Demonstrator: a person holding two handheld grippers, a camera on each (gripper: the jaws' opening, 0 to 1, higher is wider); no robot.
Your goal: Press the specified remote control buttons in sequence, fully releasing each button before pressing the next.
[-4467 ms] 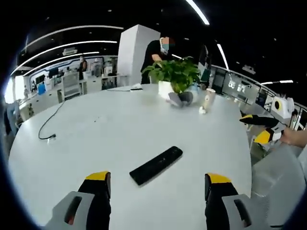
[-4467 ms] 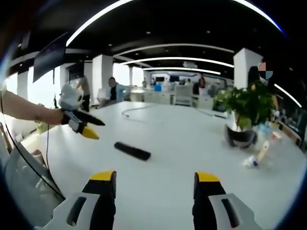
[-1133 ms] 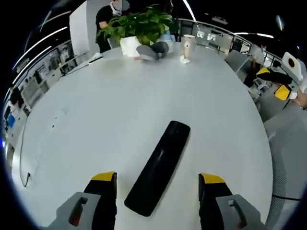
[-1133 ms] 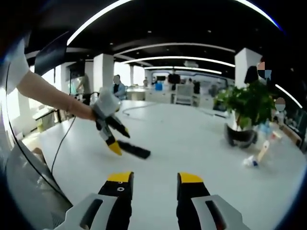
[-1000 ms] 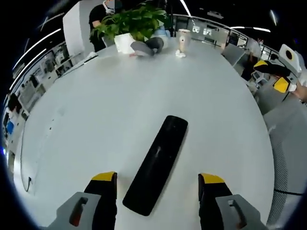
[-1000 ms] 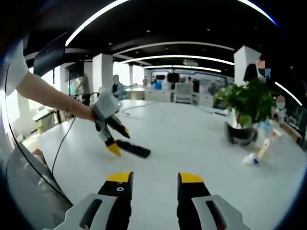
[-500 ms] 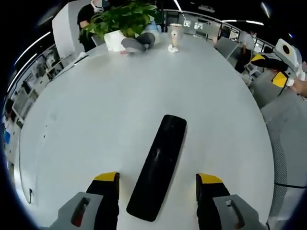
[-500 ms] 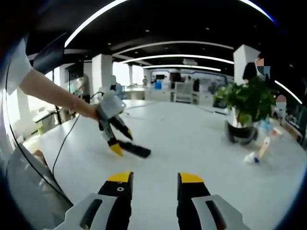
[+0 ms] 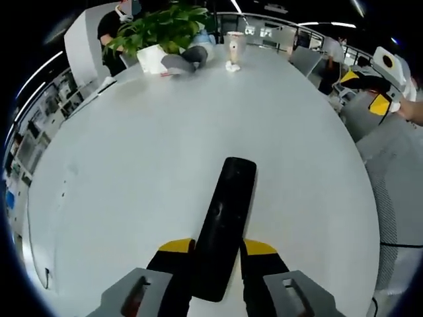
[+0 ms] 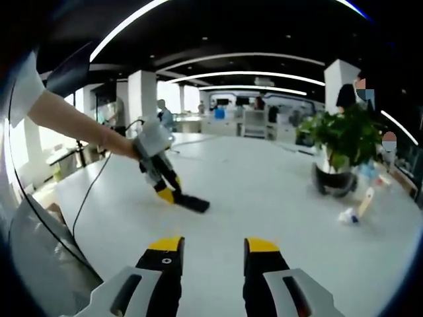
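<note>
Remote control (image 9: 223, 224), no legible markings, clamped in left gripper (image 9: 218, 249).

Left gripper view: looks steeply down along the counter (image 9: 132, 152), v. close over the remote (image 9: 225, 224), facing the plant (image 9: 158, 30) at far end. Right gripper view: low, near level, set well back at counter edge. Shared: counter, remote (image 10: 193, 203), plant (image 10: 344, 142).
</note>
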